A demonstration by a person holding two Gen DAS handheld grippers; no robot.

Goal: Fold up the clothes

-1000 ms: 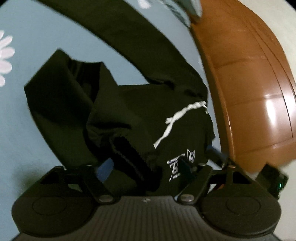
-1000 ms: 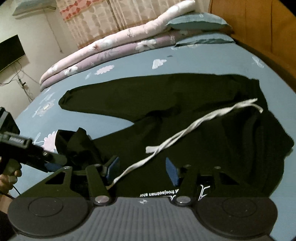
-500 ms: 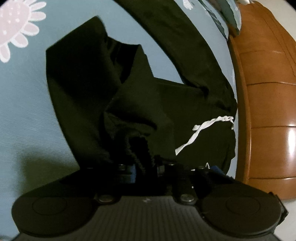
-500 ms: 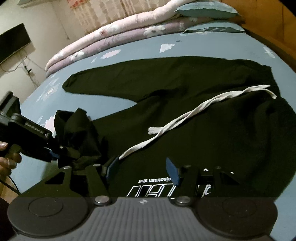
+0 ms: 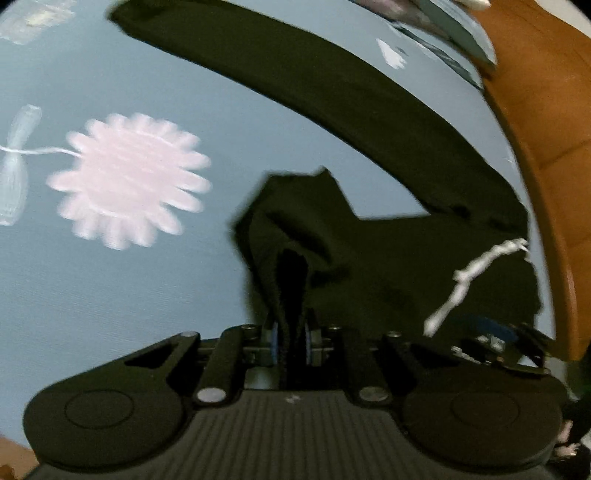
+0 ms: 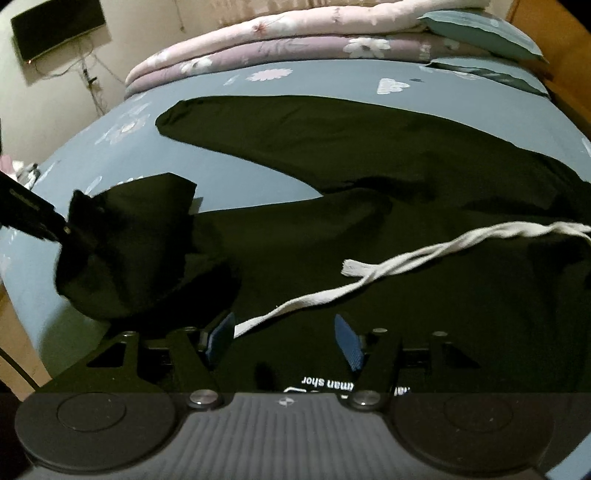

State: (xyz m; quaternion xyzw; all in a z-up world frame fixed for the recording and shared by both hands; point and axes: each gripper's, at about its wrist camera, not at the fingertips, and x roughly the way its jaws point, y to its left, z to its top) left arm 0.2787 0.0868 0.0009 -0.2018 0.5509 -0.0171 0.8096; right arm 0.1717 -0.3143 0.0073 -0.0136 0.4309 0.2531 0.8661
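Black trousers (image 6: 332,155) with a white drawstring (image 6: 406,258) lie spread on a blue bed sheet (image 6: 258,199). My left gripper (image 5: 290,341) is shut on the bunched cuff of the near trouser leg (image 5: 295,236) and holds it lifted off the sheet. In the right wrist view the left gripper (image 6: 55,229) pinches that cuff (image 6: 129,243) at the left. My right gripper (image 6: 284,339) is open and empty over the waistband with its white print (image 6: 317,382). The far leg (image 5: 295,85) lies flat.
A wooden bed frame (image 5: 546,129) runs along the right side. Folded floral quilts (image 6: 295,40) and pillows (image 6: 480,33) are stacked at the far end of the bed. A TV (image 6: 55,29) hangs on the wall at the left.
My left gripper shut on the trouser cuff and has lifted and pulled it leftwards, stretching the near leg. The right gripper has stayed open over the waistband.
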